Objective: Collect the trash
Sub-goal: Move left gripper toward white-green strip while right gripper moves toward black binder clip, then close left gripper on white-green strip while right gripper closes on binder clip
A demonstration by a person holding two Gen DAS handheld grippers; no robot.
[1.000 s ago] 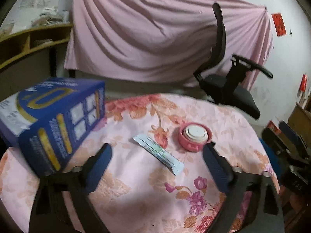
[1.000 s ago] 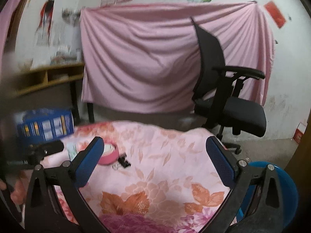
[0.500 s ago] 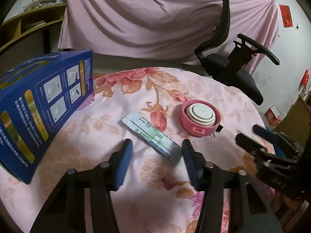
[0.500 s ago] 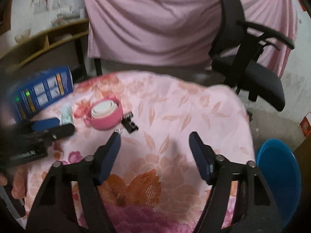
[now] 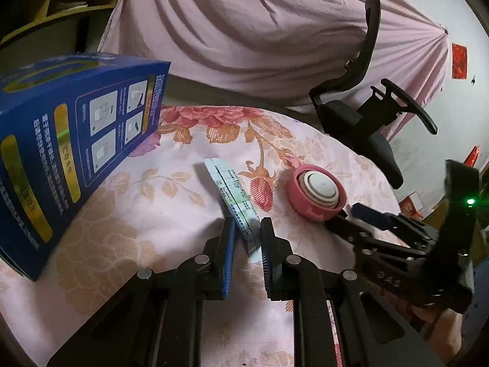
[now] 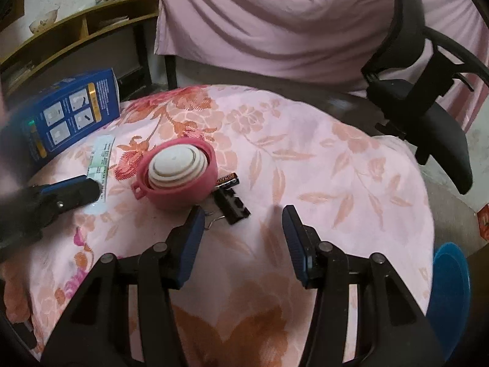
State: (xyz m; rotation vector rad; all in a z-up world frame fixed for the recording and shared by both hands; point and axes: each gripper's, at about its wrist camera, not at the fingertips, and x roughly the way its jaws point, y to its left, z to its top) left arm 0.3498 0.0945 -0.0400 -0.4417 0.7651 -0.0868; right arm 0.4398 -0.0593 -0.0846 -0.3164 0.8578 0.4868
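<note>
Around sachet (image 5: 235, 197), left claw (image 5: 247, 246) low.

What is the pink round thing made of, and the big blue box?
The pink round lid looks like smooth matte plastic: moulded rim with a small tab. The blue printed box looks like glossy cardboard: sharp folded edges, printed panels.

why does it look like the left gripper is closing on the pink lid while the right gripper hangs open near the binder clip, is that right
Not quite: the left gripper is closing on the paper sachet, not the pink lid, which sits untouched to its right in the left wrist view. The right gripper does hang open near the binder clip.
</note>
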